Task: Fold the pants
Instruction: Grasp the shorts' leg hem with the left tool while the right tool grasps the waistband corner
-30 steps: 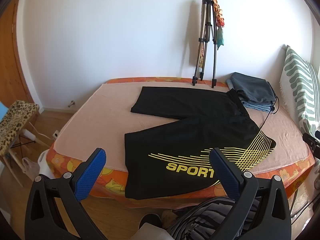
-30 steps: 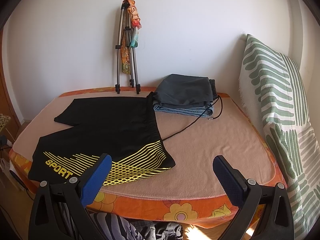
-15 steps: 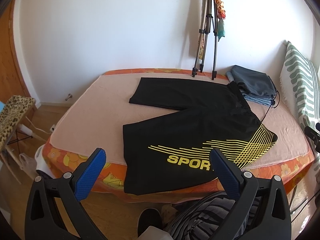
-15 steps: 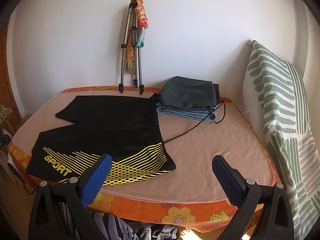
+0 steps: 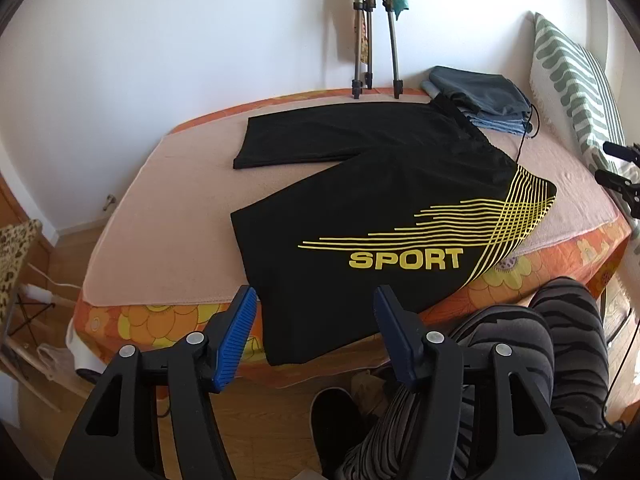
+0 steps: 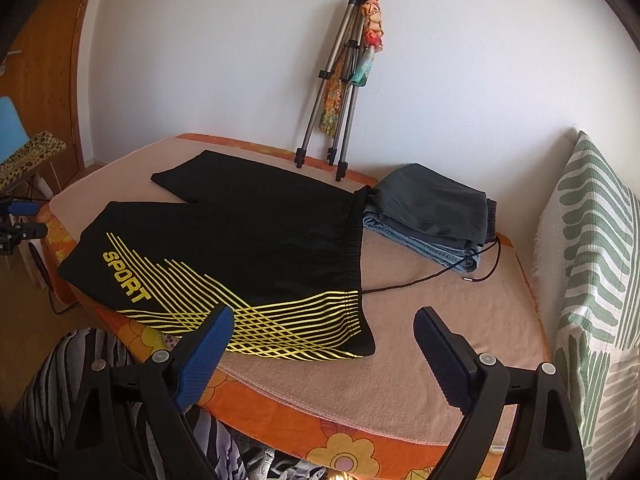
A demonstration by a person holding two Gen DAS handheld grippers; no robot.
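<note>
The big bed (image 5: pixel 132 216) holds black pants (image 5: pixel 380 200) lying flat, long way running left to right. The near leg hangs over the edge, just ahead of the left gripper (image 5: pixel 312 344), which is closing on nothing. The right gripper (image 6: pixel 320 356), also closing and empty, faces the waistband corner. Folded clothes (image 6: pixel 432 208) and a tripod (image 6: pixel 340 108) sit behind, out of the way.

tripod (image 6: pixel 340 92), folded clothes (image 6: pixel 432 212), striped pillow (image 6: pixel 592 248)
</note>
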